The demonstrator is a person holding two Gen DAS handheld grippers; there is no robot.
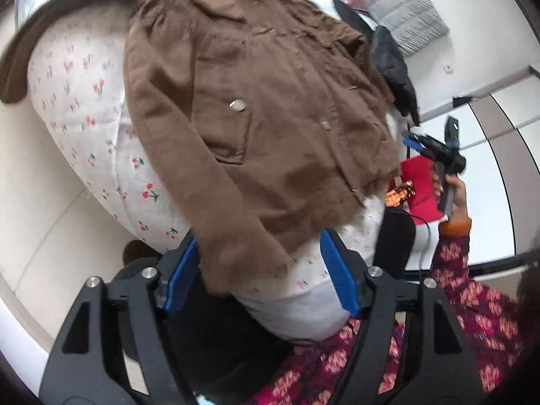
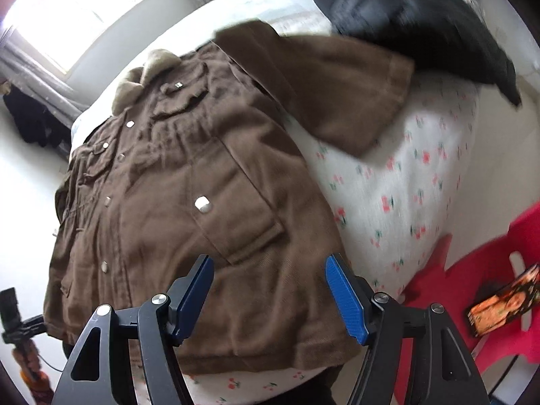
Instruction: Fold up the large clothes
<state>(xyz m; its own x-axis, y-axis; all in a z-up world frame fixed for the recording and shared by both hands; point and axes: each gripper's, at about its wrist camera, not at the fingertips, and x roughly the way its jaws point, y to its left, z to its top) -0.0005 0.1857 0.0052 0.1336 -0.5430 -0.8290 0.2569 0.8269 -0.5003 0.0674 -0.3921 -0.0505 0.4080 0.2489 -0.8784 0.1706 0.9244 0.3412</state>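
Brown corduroy-like cloth covers most of the bed: a jacket [image 1: 263, 108] lies front-up and spread flat on a white sheet [image 1: 81, 108] printed with small red cherries. Its metal snaps run down the front, a flap pocket with a silver button sits on the chest side, and a pale furry collar [image 2: 135, 81] lies at the far end towards the window [image 2: 77, 10].

One sleeve [image 1: 216, 202] runs down the near side of the jacket, and its cuff end lies between the blue pads [image 1: 182, 276] of the left gripper [image 1: 261, 271]. That gripper's jaws stand wide apart, on either side of the sleeve and not squeezing it.

The other sleeve [image 2: 341, 91] is stretched out sideways across the sheet, its cuff close to a black padded garment [image 2: 422, 23] heaped at the far corner of the bed.

The right gripper [image 2: 270, 287] hangs over the jacket's hem, its blue pads [image 2: 344, 300] spread wide with nothing between them but the cloth lying below. From the left side view it shows in the person's hand [image 1: 452, 192], off the edge of the bed and apart from the jacket.

Beside the bed stands a red plastic stool [image 2: 472, 270] with an orange-and-black packet [image 2: 503, 300] on it. A grey quilted blanket [image 1: 401, 6] lies at the head of the bed.
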